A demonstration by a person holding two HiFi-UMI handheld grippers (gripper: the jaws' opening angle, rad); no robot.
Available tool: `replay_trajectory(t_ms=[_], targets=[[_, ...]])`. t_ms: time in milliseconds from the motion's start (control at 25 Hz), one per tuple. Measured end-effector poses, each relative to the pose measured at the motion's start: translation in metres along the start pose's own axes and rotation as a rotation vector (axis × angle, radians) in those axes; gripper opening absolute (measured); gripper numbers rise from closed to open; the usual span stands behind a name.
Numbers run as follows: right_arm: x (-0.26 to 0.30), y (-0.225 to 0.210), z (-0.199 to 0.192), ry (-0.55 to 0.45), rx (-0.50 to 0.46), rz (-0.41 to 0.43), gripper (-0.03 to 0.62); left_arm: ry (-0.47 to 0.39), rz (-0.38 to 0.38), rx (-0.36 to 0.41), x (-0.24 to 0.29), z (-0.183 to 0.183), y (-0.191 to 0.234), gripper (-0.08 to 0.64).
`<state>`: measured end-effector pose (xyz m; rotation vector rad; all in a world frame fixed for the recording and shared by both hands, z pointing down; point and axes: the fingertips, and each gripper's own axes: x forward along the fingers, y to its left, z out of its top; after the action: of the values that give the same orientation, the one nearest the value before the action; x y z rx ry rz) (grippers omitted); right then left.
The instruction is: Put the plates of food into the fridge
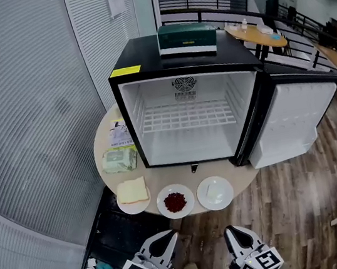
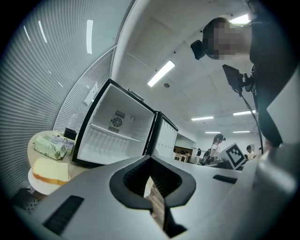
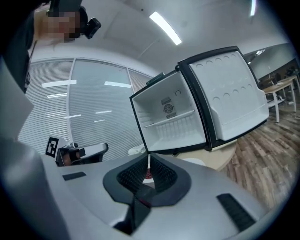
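Along the near edge of the round surface, three plates stand in a row, apart from one another and within direct reach: a plate of bread at the left, a plate of red food in the middle, and a plate of pale food at the right. None is in the fridge yet. It stands just behind them with its door swung fully to the right, so the wire shelf and the bare floor below it are both open to receive a plate. The left hand-held gripper and the right hand-held gripper hang off the surface's near edge, short of the plates, each pointing toward the row. Both have their jaws brought together with nothing between them. By this layout the task is at its start: the jaws must be spread before a rim can be taken, and each plate should be carried level so the food does not slide. A green packet and a booklet lie left of the fridge, out of the loading path, and a green box rests on top.
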<state>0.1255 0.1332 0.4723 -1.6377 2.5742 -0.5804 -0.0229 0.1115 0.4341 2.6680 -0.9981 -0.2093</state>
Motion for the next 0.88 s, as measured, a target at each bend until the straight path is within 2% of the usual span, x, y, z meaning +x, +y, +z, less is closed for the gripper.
replay_trajectory(t_ms=[400, 600, 880], targets=[[0.035, -0.046, -0.021, 0.055, 0.101, -0.142, 0.008, 0.048, -0.058, -0.024, 0.041, -0.016, 0.026, -0.009], [0.050, -0.076, -0.035, 0.114, 0.071, -0.219, 0.009, 0.073, -0.065, -0.049, 0.066, -0.034, 0.033, -0.009], [0.065, -0.112, -0.071, 0.231, 0.165, -0.269, 0.083, 0.112, -0.058, -0.083, 0.097, -0.055, 0.039, -0.009]])
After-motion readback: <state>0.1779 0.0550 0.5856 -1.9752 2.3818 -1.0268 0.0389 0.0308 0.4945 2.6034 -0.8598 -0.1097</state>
